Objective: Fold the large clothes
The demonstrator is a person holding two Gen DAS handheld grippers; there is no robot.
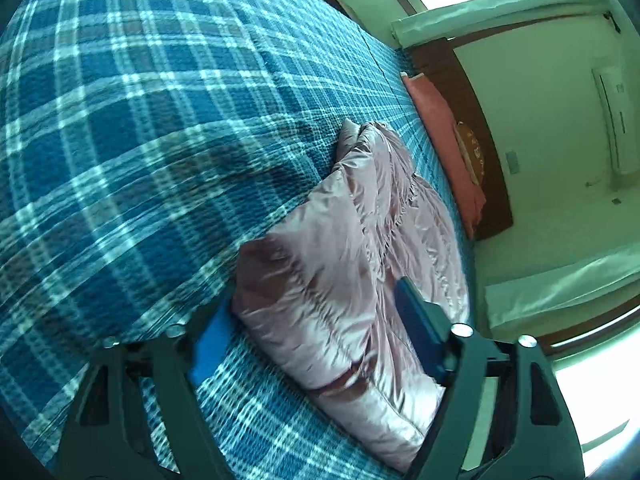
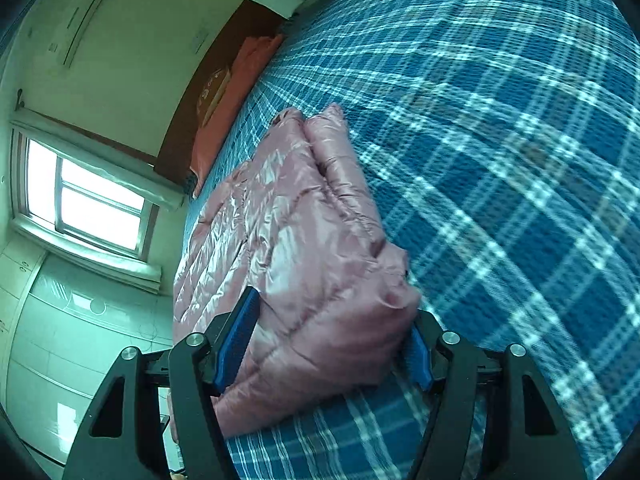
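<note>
A shiny pink puffer jacket point(image 1: 352, 256) lies folded in a long bundle on a bed with a blue plaid cover point(image 1: 140, 120). My left gripper point(image 1: 316, 320) stands wide open around the near end of the jacket, one blue pad on each side, not squeezing. In the right wrist view the same jacket point(image 2: 304, 248) lies on the plaid cover point(image 2: 500, 160). My right gripper point(image 2: 332, 336) is also wide open, its blue pads on either side of the jacket's bulky near end, touching or almost touching it.
A pink pillow point(image 1: 444, 140) and a dark wooden headboard point(image 1: 480, 152) sit at the far end of the bed. A window point(image 2: 88, 200) and a wall air conditioner point(image 2: 80, 16) lie beyond the bed's edge.
</note>
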